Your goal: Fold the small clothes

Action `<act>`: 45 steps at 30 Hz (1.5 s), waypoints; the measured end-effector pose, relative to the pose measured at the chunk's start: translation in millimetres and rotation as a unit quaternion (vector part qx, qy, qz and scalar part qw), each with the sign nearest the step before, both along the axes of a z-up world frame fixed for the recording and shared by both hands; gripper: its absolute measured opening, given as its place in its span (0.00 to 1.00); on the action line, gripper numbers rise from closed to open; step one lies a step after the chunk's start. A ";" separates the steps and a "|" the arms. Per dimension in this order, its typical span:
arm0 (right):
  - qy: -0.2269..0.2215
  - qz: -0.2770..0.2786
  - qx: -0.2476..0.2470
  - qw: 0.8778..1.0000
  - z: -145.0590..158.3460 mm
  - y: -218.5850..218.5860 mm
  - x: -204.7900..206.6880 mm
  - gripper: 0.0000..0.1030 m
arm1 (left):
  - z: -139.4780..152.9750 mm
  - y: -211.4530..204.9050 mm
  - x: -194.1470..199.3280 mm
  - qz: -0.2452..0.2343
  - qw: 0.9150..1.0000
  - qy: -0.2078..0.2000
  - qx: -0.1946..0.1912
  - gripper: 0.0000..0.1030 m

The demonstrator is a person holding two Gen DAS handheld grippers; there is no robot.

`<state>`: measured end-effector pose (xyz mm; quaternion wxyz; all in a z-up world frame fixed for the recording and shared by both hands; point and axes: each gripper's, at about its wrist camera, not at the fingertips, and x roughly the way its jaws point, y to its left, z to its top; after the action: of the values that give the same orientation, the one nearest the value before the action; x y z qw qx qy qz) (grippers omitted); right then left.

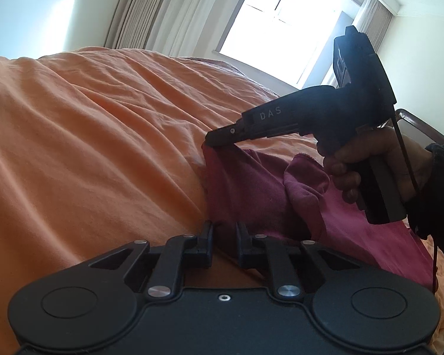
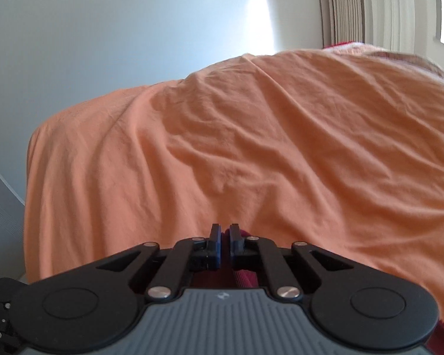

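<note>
In the left wrist view, our left gripper (image 1: 224, 230) sits at the lower middle of the frame, its fingers parted with a clear gap and nothing between them; their tips are just at the near edge of the maroon garment (image 1: 251, 189). The garment lies crumpled on the orange bedsheet (image 1: 88, 136) at the centre right. Our right gripper (image 1: 210, 142) reaches in from the right, held by our right hand (image 1: 370, 165), and its fingers are pinched on the garment's upper edge, lifting that corner off the bed. A bright window (image 1: 281, 23) fills the upper right.

In the right wrist view, the fingers at the lower middle are nearly closed (only a thin slit remains), with maroon cloth caught between them. The orange sheet spreads across the centre and right, a pale wall (image 2: 118, 29) behind at upper left.
</note>
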<state>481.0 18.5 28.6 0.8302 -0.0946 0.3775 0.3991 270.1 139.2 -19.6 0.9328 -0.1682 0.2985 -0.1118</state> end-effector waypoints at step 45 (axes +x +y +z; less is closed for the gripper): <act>-0.255 -0.137 -0.053 0.956 0.5 -119.6 -118.7 0.96 | 35.4 -52.8 -72.7 0.059 0.996 -0.013 0.068 0.99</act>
<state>362.3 -101.0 29.1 0.9394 -0.1841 0.1834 0.2234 197.5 86.4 15.8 0.9510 -0.1199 0.2824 -0.0384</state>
